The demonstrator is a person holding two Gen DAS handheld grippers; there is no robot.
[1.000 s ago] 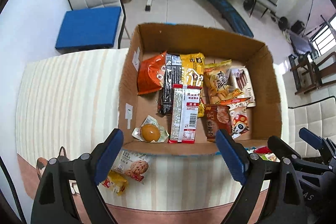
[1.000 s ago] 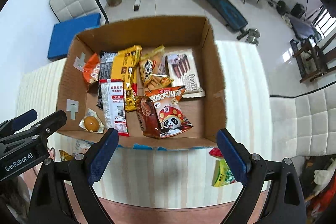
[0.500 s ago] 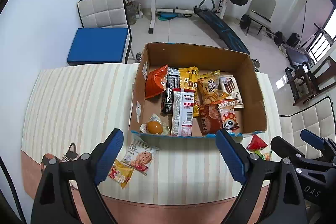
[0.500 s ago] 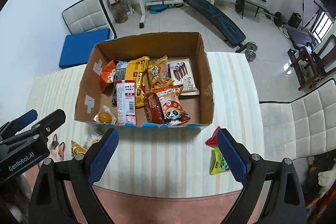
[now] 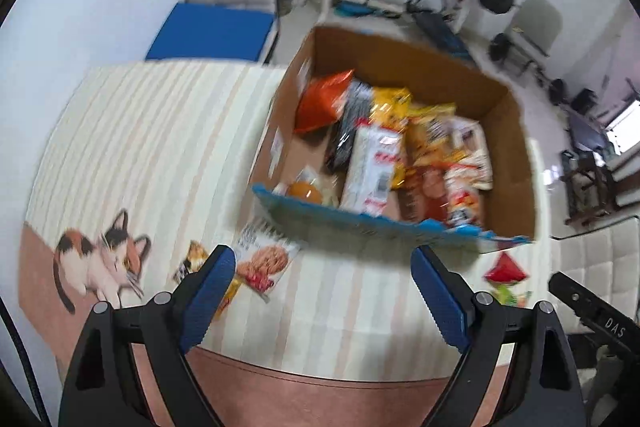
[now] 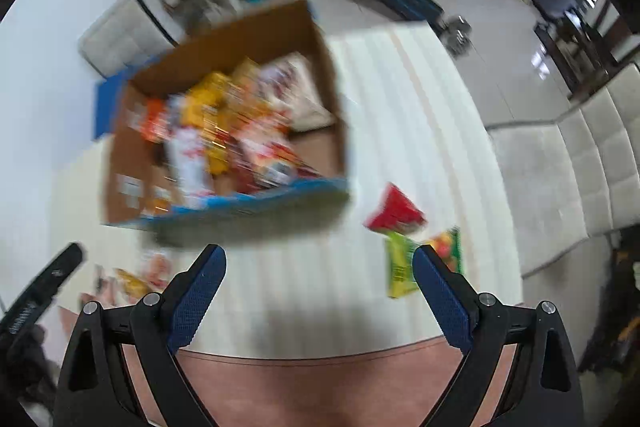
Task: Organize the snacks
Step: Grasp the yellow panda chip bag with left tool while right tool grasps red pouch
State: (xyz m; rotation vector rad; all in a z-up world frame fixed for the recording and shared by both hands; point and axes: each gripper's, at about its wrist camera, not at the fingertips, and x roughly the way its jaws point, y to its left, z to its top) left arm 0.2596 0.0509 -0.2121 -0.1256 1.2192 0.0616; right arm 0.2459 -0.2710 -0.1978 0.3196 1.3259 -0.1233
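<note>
The cardboard box [image 5: 516, 147] stands on the bench [image 5: 152, 131], which carries a striped cloth, and it is full of snack packets; the right view is too blurred to tell them apart. Inside the box, an orange bag [image 5: 322, 101] lies at the far left corner and a white and red packet [image 5: 370, 167] lies in the middle. Just in front of the box, at its left corner, a cookie packet [image 5: 264, 261] lies on the cloth beside a small yellow packet [image 5: 196, 259]. In front of the box at its right corner lie a red triangular packet [image 6: 394, 213] and a green packet [image 6: 400, 267], touching each other. The left gripper [image 5: 322, 301] is wide open and holds nothing, above the cloth in front of the box. The right gripper [image 6: 320, 301] is also wide open and holds nothing. A cat picture [image 5: 98, 255] is on the cloth, to the left of the box.
</note>
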